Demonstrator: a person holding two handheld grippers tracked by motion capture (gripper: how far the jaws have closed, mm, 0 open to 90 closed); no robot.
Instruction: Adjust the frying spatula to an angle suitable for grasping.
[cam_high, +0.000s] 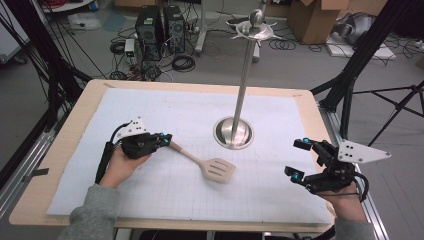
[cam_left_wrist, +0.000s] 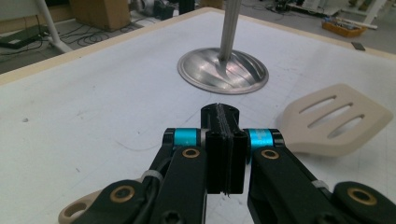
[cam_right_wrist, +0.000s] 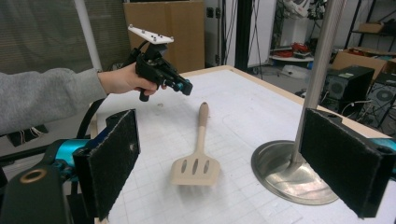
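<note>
The slotted spatula (cam_high: 207, 162) lies flat on the white mat (cam_high: 150, 120) just in front of the steel stand's base (cam_high: 233, 133), handle end toward the left gripper (cam_high: 162, 138); it looks light, rigid and smooth, likely plastic or silicone, so the narrow handle (cam_right_wrist: 201, 126) is judged the sound place to grip, mid-length for balance, the broad head being too thin and flat to pinch off the mat. The left gripper's jaws are pressed together above the handle end, holding nothing. The right gripper (cam_high: 296, 160) hovers well apart at the mat's right side, jaws spread wide and empty.
</note>
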